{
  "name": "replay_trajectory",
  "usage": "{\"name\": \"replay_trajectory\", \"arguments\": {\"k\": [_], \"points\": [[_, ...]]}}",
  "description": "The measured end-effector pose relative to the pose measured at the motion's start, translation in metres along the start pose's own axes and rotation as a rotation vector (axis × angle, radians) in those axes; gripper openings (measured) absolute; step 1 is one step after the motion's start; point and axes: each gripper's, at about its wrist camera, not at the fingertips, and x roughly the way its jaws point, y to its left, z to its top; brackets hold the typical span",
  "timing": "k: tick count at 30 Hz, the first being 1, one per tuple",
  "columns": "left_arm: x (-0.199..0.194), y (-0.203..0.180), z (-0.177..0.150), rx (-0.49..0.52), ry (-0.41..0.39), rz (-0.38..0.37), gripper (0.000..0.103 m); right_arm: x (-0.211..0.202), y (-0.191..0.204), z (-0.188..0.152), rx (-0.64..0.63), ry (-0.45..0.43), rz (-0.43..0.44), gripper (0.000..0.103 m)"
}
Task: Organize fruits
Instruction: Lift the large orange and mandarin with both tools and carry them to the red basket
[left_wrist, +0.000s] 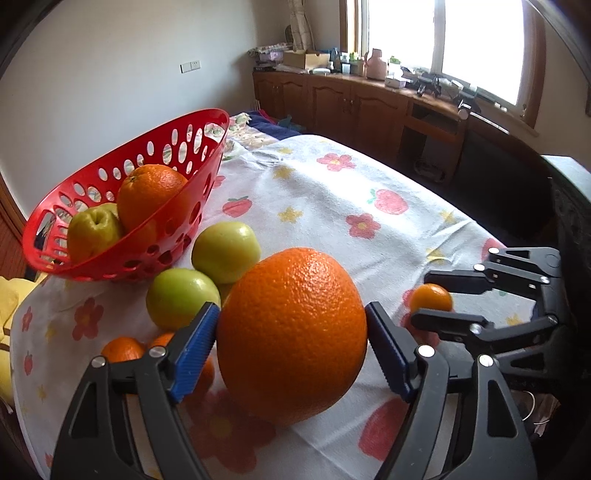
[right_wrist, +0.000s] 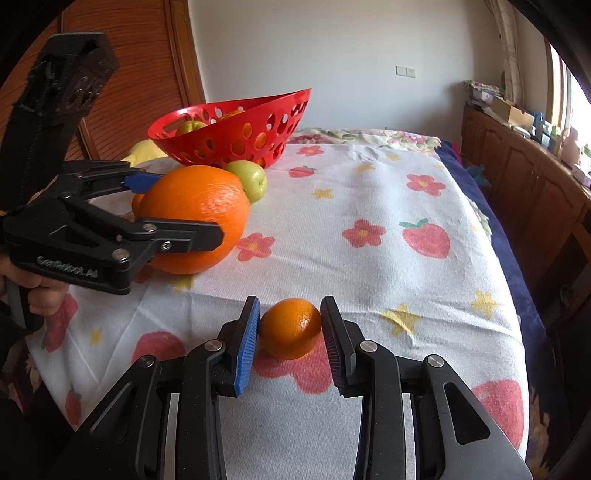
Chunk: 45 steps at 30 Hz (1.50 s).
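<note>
A large orange (left_wrist: 291, 332) (right_wrist: 192, 218) rests on the flower-print cloth (left_wrist: 332, 206), and my left gripper (left_wrist: 291, 314) (right_wrist: 184, 206) is shut on it, blue pads against both sides. My right gripper (right_wrist: 290, 314) (left_wrist: 421, 297) is shut on a small mandarin (right_wrist: 290, 328) (left_wrist: 430, 297) near the cloth's front edge. The red perforated basket (left_wrist: 166, 236) (right_wrist: 221, 140) sits tilted at the back left, holding an orange (left_wrist: 151, 195) and a green apple (left_wrist: 94, 229). Two green apples (left_wrist: 225, 251) (left_wrist: 181, 299) and two small mandarins (left_wrist: 122, 349) lie on the cloth between the basket and my left gripper.
A wooden cabinet (left_wrist: 354, 103) with clutter on top runs under the window along the right. A wooden door (right_wrist: 129, 74) stands behind the basket. A person's hand (right_wrist: 40, 291) grips the left gripper's handle. Something yellow (left_wrist: 7, 295) lies off the cloth's left edge.
</note>
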Motion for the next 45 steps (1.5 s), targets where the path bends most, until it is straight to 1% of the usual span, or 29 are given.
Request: {"name": "replay_trajectory", "arguments": {"k": [3, 7, 11, 16, 21, 25, 29, 38, 42, 45], "points": [[-0.013, 0.001, -0.008, -0.034, -0.030, -0.019, 0.079, 0.000, -0.001, 0.000, 0.002, 0.002, 0.004, 0.033], [-0.029, 0.000, -0.018, -0.058, -0.066, -0.024, 0.079, 0.001, 0.000, -0.001, 0.003, 0.007, 0.008, 0.034], [-0.040, -0.005, -0.032, -0.047, -0.076, 0.027, 0.079, 0.003, 0.000, 0.000, 0.004, 0.015, 0.010, 0.034], [-0.047, 0.001, -0.047, -0.088, -0.080, 0.015, 0.079, 0.004, -0.001, 0.000, 0.008, 0.019, 0.016, 0.034], [-0.056, 0.005, -0.055, -0.109, -0.089, 0.041, 0.079, 0.005, 0.000, 0.000, 0.002, 0.028, 0.015, 0.034], [-0.064, 0.012, -0.060, -0.135, -0.102, 0.047, 0.079, 0.007, 0.000, 0.000, 0.004, 0.040, 0.018, 0.034], [-0.067, 0.018, -0.060, -0.146, -0.105, 0.053, 0.079, 0.008, -0.001, 0.000, 0.008, 0.049, 0.026, 0.034], [-0.084, 0.028, -0.056, -0.164, -0.145, 0.063, 0.079, 0.007, -0.001, 0.000, 0.008, 0.054, 0.030, 0.033], [-0.093, 0.036, -0.049, -0.164, -0.173, 0.077, 0.079, 0.002, 0.003, 0.005, -0.026, 0.033, 0.009, 0.033], [-0.100, 0.043, -0.041, -0.168, -0.199, 0.082, 0.079, -0.003, 0.006, 0.016, -0.045, 0.012, 0.015, 0.033]]}}
